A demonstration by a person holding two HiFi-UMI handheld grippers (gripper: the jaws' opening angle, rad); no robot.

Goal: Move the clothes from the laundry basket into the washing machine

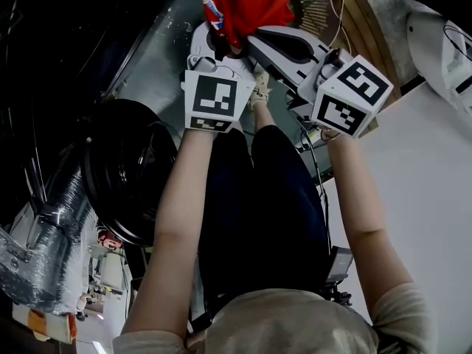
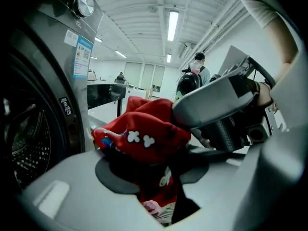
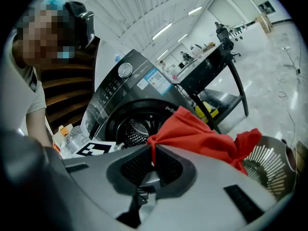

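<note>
Both grippers hold up a red garment [image 1: 243, 2] with small white prints, between the washing machine's open door [image 1: 129, 172] and the slatted laundry basket [image 1: 317, 6]. My left gripper [image 1: 225, 46] is closed on a thick fold of it; in the left gripper view the garment [image 2: 144, 134] bulges over the jaws and hangs down through the left gripper [image 2: 161, 177]. My right gripper [image 1: 254, 41] is shut on a pinched edge, and in its own view the right gripper [image 3: 153, 160] trails the garment [image 3: 197, 131] rightward toward the basket [image 3: 269, 165]. The drum [image 3: 134, 129] stands open behind.
The washing machine's front [image 2: 29, 129] fills the left of the left gripper view. A black table on angled legs [image 3: 216, 66] stands beyond the machine. A foil hose [image 1: 51, 220] lies by the door. A white unit [image 1: 442, 35] sits far right. A person [image 2: 195, 76] stands in the background.
</note>
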